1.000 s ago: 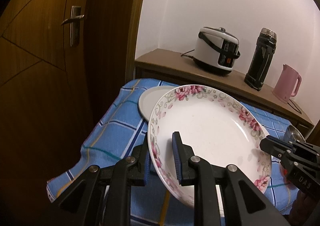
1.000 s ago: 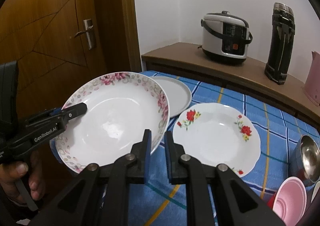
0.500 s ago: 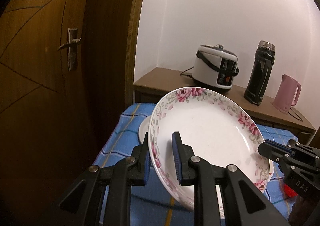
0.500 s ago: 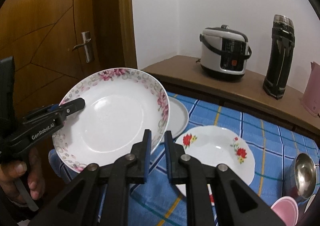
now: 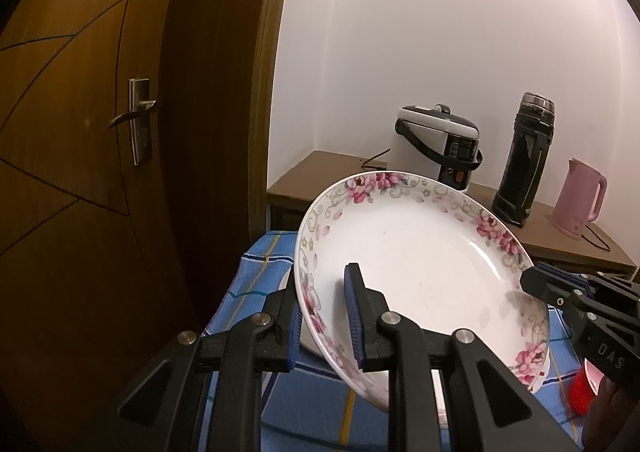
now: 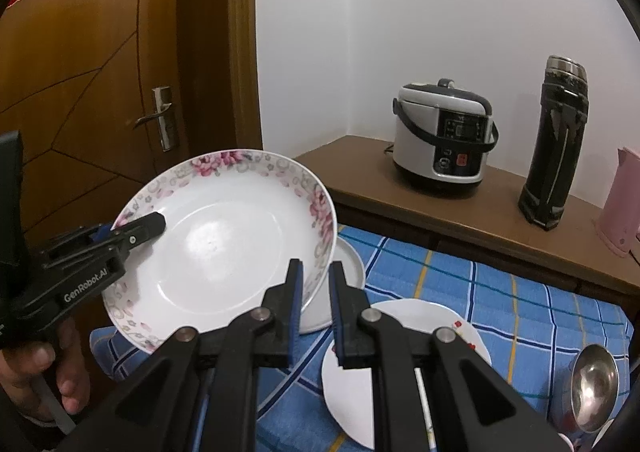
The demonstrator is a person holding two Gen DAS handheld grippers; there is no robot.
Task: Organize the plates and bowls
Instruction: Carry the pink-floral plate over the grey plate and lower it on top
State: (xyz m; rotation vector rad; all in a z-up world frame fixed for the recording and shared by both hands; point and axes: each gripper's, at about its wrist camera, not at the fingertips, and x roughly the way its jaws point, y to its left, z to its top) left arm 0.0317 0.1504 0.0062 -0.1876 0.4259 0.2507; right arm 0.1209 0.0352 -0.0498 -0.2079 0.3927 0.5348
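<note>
The tabletop (image 6: 500,292) is covered by a blue checked cloth with yellow and dark lines. On it lies a plain white plate (image 6: 348,272) toward the door side, partly hidden. Just beside it, nearer the camera, lies a white plate with red flowers (image 6: 440,316). At the right edge a shiny metal bowl (image 6: 594,384) sits on the cloth, with something red and pink (image 5: 582,392) close by, too cut off to identify.

Behind the tabletop runs a brown wooden shelf (image 6: 360,160). On it stand a white rice cooker (image 6: 440,140), a tall black flask (image 6: 556,148) and a pink kettle (image 5: 578,200), spaced apart in a row.
</note>
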